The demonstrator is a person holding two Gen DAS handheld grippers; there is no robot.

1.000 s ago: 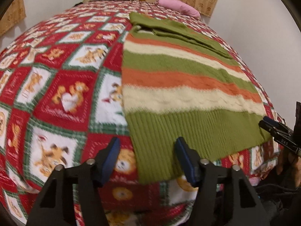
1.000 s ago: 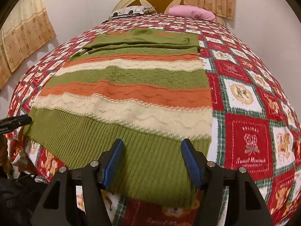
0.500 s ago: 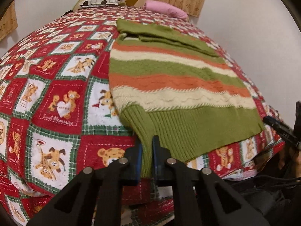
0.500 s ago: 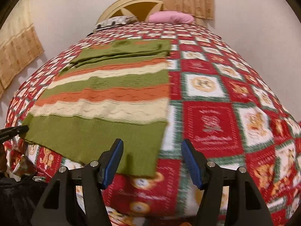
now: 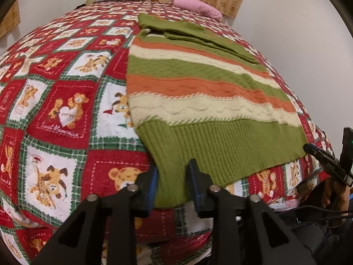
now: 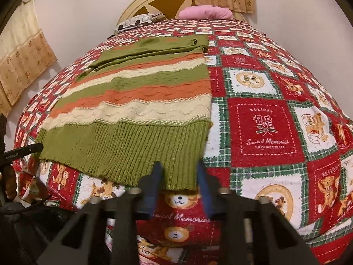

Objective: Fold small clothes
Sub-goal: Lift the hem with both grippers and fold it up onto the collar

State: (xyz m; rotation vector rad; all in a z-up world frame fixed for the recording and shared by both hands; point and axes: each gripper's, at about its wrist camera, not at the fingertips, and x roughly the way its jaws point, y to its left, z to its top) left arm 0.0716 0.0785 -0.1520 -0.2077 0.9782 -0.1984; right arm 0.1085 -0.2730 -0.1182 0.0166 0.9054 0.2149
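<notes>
Each hand-held gripper straddles a sweater [image 5: 205, 101] hem corner for lifting: left [image 5: 172, 184] opening, right [image 6: 179, 182] closing.

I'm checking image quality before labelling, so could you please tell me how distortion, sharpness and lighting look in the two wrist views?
Left wrist view: strong fisheye, the bedspread bulges like a dome, corners vignetted black; sweater sharp, left claw close and slightly soft. Right wrist view: same bulge and dark corners; even indoor light, no glare, the right claw softly blurred over the sweater hem.
</notes>
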